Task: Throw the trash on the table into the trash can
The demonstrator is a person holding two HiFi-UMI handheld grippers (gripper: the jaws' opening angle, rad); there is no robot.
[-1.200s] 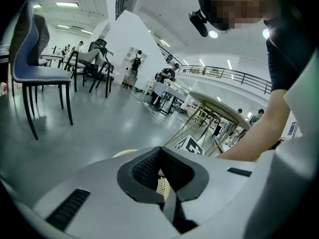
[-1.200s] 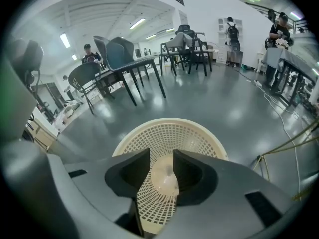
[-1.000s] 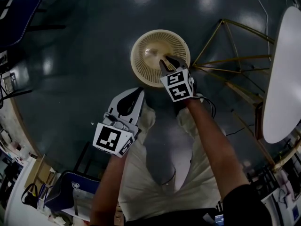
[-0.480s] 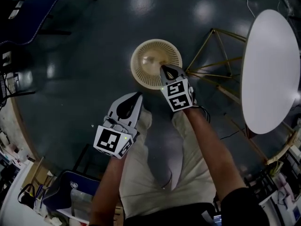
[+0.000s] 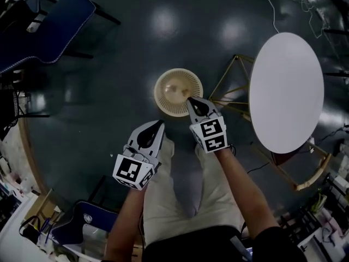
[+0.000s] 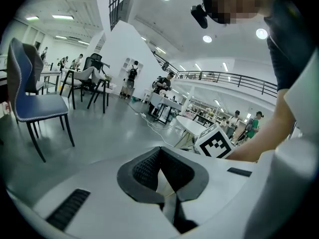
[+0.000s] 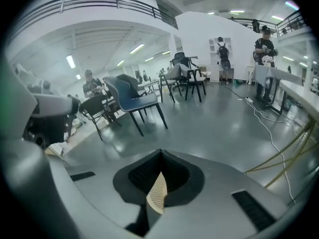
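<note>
A cream lattice trash can (image 5: 178, 91) stands on the dark floor, with something pale lying at its bottom. My right gripper (image 5: 191, 100) hangs over the can's near rim with its jaws together and nothing in them. In the right gripper view (image 7: 160, 156) a sliver of the can's lattice (image 7: 158, 193) shows through the slit behind the tips. Left of it and nearer me, my left gripper (image 5: 160, 123) hangs above the floor, also shut and empty (image 6: 160, 151). The white oval table (image 5: 286, 91) is to the right.
The table's gold wire legs (image 5: 232, 89) reach close to the can's right side. A blue chair (image 5: 49, 26) stands at the upper left and another (image 5: 82, 222) at the lower left. A cable (image 5: 272, 10) trails across the floor beyond the table.
My right gripper has come up out of the can and its jaws have closed. Both grippers have risen, and the can and table look smaller and farther below.
</note>
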